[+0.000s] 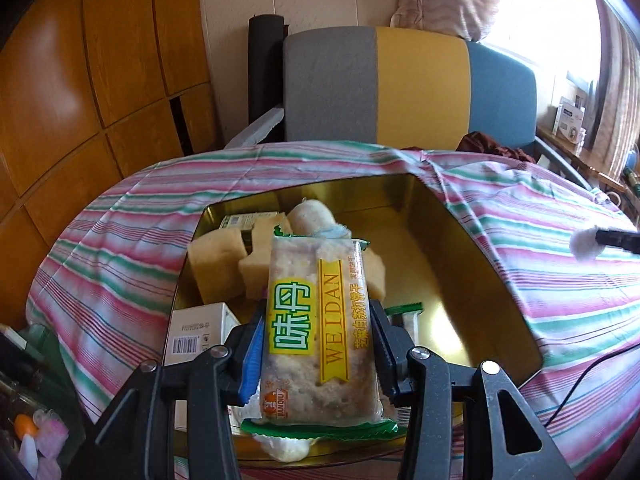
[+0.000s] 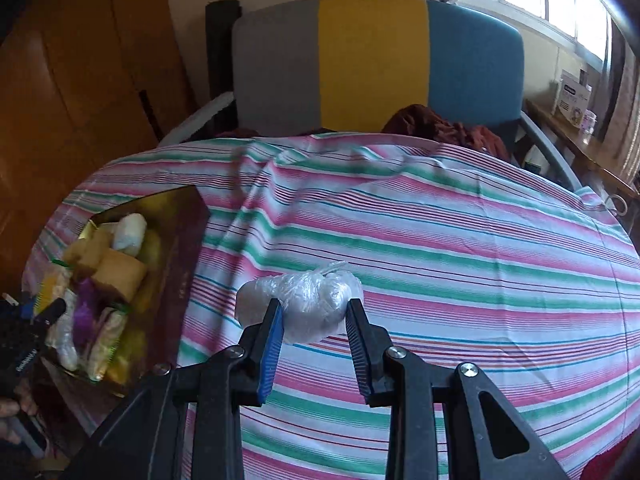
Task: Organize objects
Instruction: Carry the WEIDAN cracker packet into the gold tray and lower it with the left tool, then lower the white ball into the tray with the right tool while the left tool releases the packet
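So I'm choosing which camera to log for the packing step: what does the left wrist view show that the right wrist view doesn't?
Only the left wrist view shows the left gripper clamped on the cracker packet above the gold tin, plus a white barcoded box inside.

Only the right wrist view shows the right gripper shut on a plastic-wrapped white bundle over the striped cloth.

Both show the tin with its yellow sponge blocks, the cloth and the tricolour chair.
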